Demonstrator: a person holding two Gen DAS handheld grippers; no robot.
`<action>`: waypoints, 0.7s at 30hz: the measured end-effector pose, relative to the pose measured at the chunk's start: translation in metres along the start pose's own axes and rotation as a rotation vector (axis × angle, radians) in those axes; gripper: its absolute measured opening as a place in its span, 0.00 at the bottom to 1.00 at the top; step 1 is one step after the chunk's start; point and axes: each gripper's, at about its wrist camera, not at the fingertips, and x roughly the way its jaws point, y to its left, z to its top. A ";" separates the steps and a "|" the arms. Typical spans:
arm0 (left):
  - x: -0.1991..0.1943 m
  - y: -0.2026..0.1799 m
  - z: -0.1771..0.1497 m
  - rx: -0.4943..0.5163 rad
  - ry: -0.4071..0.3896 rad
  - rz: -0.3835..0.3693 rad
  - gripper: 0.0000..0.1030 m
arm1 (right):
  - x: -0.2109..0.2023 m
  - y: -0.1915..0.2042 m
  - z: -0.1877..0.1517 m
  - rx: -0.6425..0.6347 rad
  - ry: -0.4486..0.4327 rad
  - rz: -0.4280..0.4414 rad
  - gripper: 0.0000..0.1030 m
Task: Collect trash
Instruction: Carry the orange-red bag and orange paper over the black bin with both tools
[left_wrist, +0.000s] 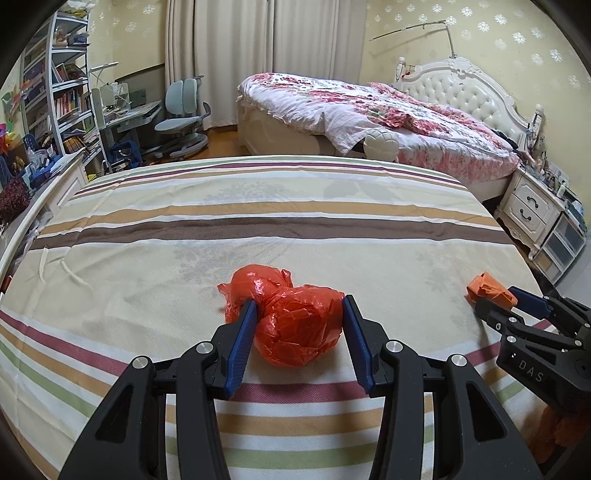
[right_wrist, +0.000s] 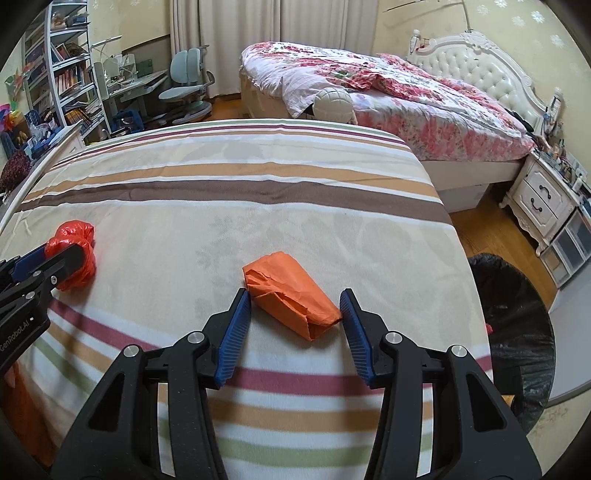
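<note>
The left tool (left_wrist: 299, 308) clamps its ribbed blue pads on a crinkled red plastic bag (left_wrist: 291, 321) — a glossy, knotted lump on the striped woven bedcover (left_wrist: 258, 206), near its front edge. The right tool (right_wrist: 295, 302) pinches a creased orange paper packet (right_wrist: 291, 295), blocky and folded, toward the bed's right edge.

black bin bag (right_wrist: 517, 325) cut off by tool arm, shelf items (left_wrist: 68, 99) too small to tell
</note>
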 end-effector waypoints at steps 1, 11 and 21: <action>-0.001 -0.002 -0.001 0.002 0.000 -0.003 0.45 | -0.002 -0.001 -0.002 0.003 -0.001 -0.001 0.47; -0.011 -0.022 -0.011 0.027 -0.008 -0.036 0.45 | -0.022 -0.022 -0.020 0.047 -0.022 -0.023 0.47; -0.027 -0.048 -0.021 0.070 -0.035 -0.074 0.45 | -0.045 -0.043 -0.039 0.090 -0.052 -0.043 0.47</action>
